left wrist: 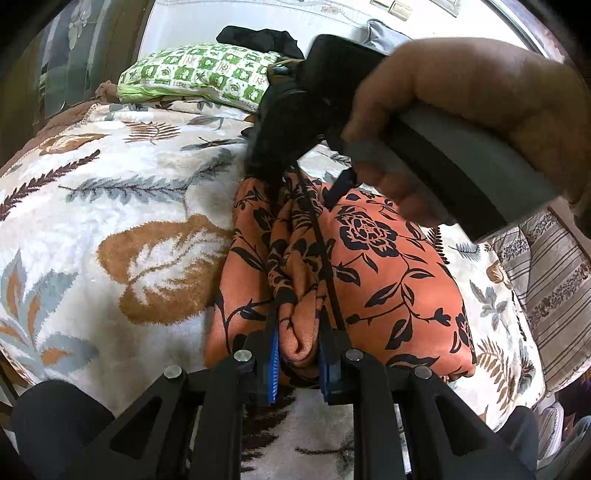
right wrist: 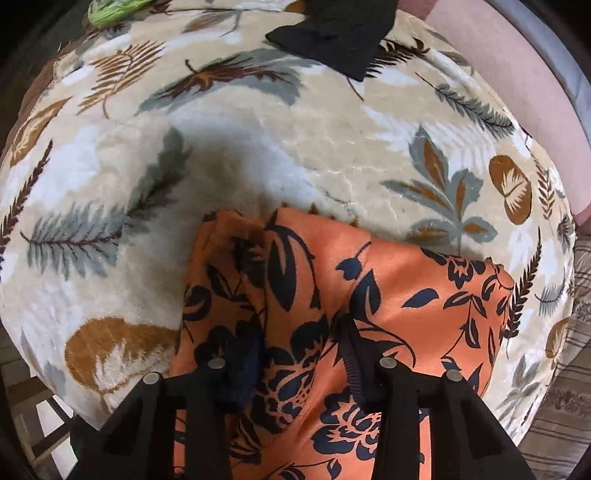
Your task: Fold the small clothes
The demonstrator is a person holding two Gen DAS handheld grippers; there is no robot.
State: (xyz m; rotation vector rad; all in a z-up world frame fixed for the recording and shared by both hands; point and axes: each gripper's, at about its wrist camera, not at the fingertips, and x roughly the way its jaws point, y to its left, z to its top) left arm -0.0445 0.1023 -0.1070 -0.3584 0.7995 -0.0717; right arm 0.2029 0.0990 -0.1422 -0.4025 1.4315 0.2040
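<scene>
Your left gripper (left wrist: 297, 363) pinches a bunched fold of the orange floral garment (left wrist: 384, 273), which lies on the leaf-print blanket (left wrist: 110, 206). Your right gripper (right wrist: 301, 365) points down over the same cloth, jaws spread apart, pads clear of it. A black garment (right wrist: 332, 33) lies well apart beyond.

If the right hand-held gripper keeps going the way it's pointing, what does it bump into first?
Most likely the orange flowered cloth. The right hand-held gripper points down with that cloth right under its open jaws, though how close it is stays unclear.
</scene>
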